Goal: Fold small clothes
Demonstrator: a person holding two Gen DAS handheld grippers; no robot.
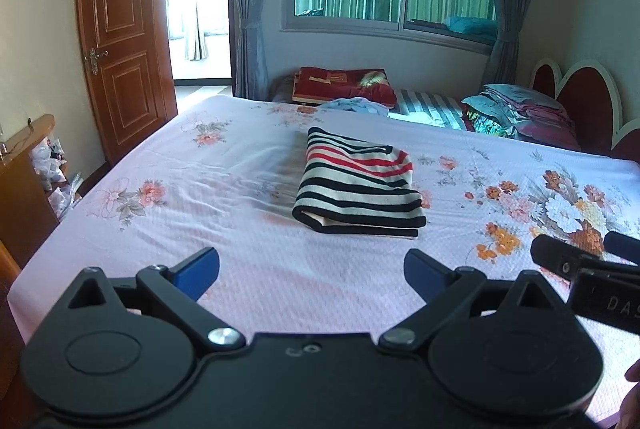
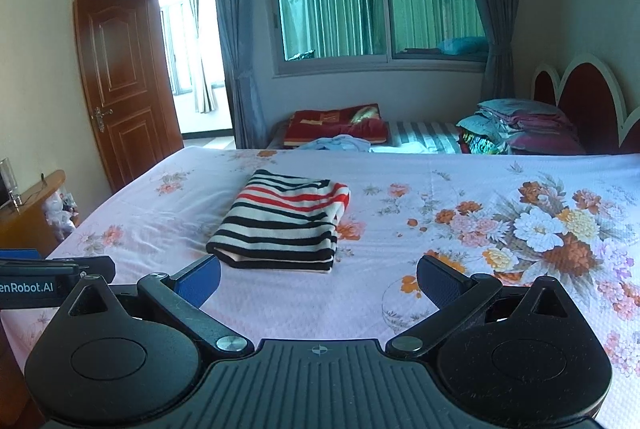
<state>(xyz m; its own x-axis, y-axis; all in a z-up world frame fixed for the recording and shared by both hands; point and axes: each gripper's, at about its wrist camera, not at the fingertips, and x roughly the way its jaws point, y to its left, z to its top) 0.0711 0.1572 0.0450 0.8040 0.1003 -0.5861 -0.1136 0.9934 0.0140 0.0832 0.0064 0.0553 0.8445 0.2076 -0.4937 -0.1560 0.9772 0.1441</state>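
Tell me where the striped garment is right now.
The folded striped garment lies on the floral bedsheet near the bed's middle, ahead of both open grippers: centre in the left wrist view, left of centre in the right wrist view.

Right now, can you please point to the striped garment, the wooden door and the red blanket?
striped garment (image 2: 282, 219), right wrist view, middle of its folded top face.
wooden door (image 2: 122, 85), right wrist view, centre of the door leaf.
red blanket (image 1: 340, 85), left wrist view, middle of its top.

Open wooden door (image 1: 124, 41), curtained window (image 2: 380, 5), red blanket (image 2: 336, 123), pillows (image 1: 520, 113)
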